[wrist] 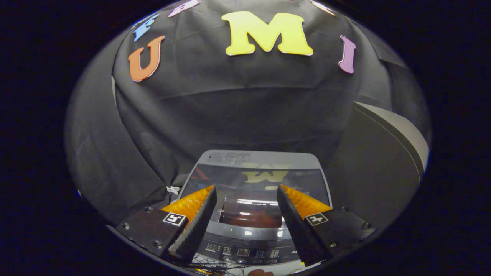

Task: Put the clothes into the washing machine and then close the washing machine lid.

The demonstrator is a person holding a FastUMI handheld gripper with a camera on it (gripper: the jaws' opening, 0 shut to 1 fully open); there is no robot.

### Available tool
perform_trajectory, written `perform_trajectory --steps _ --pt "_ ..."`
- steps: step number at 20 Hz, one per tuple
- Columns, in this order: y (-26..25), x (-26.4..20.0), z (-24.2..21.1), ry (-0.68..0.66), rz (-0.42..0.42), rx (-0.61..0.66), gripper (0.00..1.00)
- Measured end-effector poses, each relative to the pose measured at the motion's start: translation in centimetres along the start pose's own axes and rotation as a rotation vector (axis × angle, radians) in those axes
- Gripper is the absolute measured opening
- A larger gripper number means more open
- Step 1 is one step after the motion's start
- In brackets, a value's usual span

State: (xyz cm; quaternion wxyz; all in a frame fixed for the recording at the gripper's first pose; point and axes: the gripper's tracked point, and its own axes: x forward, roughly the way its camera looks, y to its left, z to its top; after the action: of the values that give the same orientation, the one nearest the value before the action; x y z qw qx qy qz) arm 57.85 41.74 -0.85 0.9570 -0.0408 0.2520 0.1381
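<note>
The claw hangs open and empty, tilted down over the grey top-loading washing machine, its glass lid closed.

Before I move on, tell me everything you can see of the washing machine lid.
The washing machine lid looks shut, lying flat on top of the machine. It is a dark, glossy, see-through panel in a grey frame, mirroring the booth wall and ceiling lights. A grey strip with small print runs along its far edge; the control panel with buttons sits at its near edge. The gripper hovers open above it, fingers spread apart, touching nothing. No clothes lie on it.
</note>
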Motion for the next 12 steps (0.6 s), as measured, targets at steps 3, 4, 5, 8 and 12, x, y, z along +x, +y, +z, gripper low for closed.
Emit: perform_trajectory --steps 3,4,5,8,12 --pt "0.0 -0.3 0.0 0.008 0.0 -0.005 0.98" --pt "0.0 -0.6 0.2 -0.003 0.005 -0.008 0.98" --pt "-0.1 -0.8 0.8 -0.02 0.008 -0.015 0.98" --pt "-0.7 -2.3 2.2 -0.059 0.015 -0.04 0.98" --pt "-1.1 -4.2 2.8 -0.135 0.063 -0.039 0.98"
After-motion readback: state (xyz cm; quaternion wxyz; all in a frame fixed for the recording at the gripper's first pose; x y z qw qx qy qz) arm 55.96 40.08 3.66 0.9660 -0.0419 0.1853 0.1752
